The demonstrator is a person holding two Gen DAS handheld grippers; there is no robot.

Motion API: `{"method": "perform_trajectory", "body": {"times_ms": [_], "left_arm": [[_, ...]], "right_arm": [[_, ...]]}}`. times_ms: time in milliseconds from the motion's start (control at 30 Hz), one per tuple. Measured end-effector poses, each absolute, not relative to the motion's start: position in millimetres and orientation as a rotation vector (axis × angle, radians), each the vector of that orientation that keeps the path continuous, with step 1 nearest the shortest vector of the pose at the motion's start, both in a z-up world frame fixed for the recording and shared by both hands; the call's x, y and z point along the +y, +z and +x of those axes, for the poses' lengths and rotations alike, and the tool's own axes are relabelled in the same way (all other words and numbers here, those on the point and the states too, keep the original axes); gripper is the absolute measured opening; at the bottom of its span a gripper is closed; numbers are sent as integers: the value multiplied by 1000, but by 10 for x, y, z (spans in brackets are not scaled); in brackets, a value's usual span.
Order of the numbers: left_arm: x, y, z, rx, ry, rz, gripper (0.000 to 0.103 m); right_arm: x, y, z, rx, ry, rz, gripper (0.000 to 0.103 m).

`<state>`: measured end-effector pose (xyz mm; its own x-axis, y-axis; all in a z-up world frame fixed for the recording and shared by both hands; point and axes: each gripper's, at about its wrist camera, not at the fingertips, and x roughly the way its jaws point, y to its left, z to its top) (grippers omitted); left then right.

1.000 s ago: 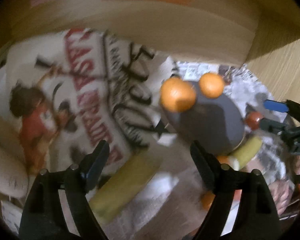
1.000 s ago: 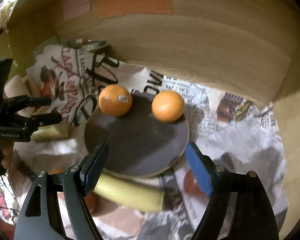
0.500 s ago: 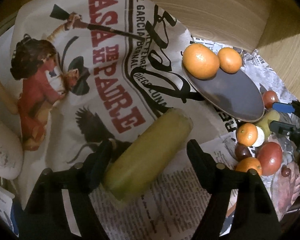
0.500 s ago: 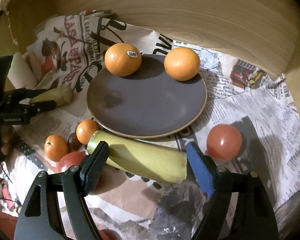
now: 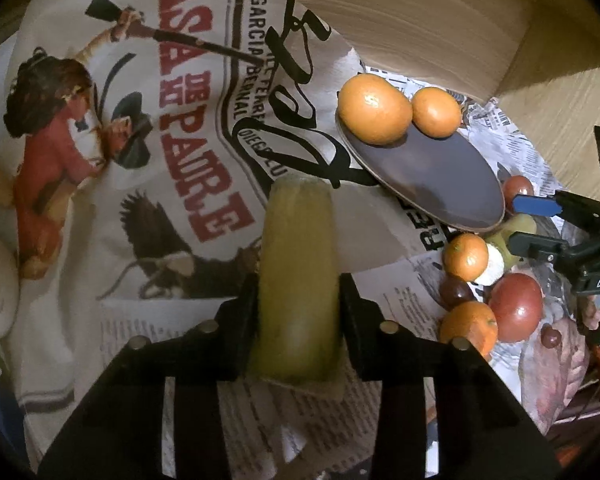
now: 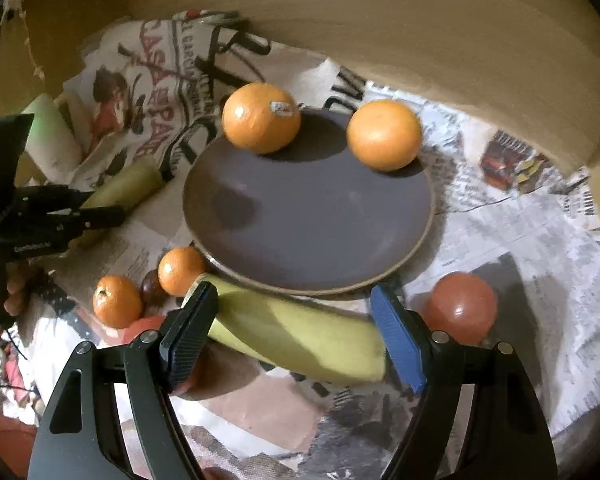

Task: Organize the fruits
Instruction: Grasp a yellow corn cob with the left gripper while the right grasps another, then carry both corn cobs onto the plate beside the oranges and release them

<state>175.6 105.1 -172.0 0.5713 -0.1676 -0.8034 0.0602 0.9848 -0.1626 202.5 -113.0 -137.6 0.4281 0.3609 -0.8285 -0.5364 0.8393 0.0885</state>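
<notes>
Two wrist views over a table spread w/ printed newspaper (image 5: 400, 280) and a cream illustrated cloth bag with red lettering (image 5: 172, 132), boxed in by pale wooden walls.

Left gripper (image 5: 298, 320): black jaws closing on a yellow-green banana piece with a cut end (image 5: 298, 276). The pads sit against both its sides, and the piece runs straight out between the fingers, lying on the paper near the bag.

Right gripper (image 6: 296, 336): one black finger, one blue, spread wide on either side of a second yellow banana piece (image 6: 296, 340) that lies crosswise between them. It looks close to both pads, but whether they press it can't be told (some blur here).

Just beyond that banana sits a round dark grey-purple ceramic plate (image 6: 312, 220), w/ two large oranges on its far edge: one with a small sticker (image 6: 262, 118), one plain (image 6: 384, 134).

Left of the plate, on the paper: two small mandarins (image 6: 182, 270) (image 6: 116, 300) w/ a small dark round fruit (image 6: 152, 286) between them. Right of the plate, just beside the blue finger, a red tomato (image 6: 462, 306).
</notes>
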Motion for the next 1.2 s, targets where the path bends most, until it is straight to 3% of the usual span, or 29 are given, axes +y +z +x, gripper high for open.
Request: {"method": "perform_trajectory", "body": {"times_ms": [233, 700, 933, 1200], "left_arm": [[998, -1730, 1569, 953, -143, -130, 38], [853, -1667, 1119, 936, -153, -55, 37], [844, -1667, 1127, 935, -139, -46, 37], [842, -1720, 1308, 936, -130, -52, 37]], "right_arm": [[-1184, -1470, 2002, 1062, 621, -172, 76], [-1294, -1360, 1574, 962, 568, -221, 39], [-1364, -1349, 1403, 988, 554, -239, 35], [-1232, -1420, 1526, 1003, 569, -255, 38]]}}
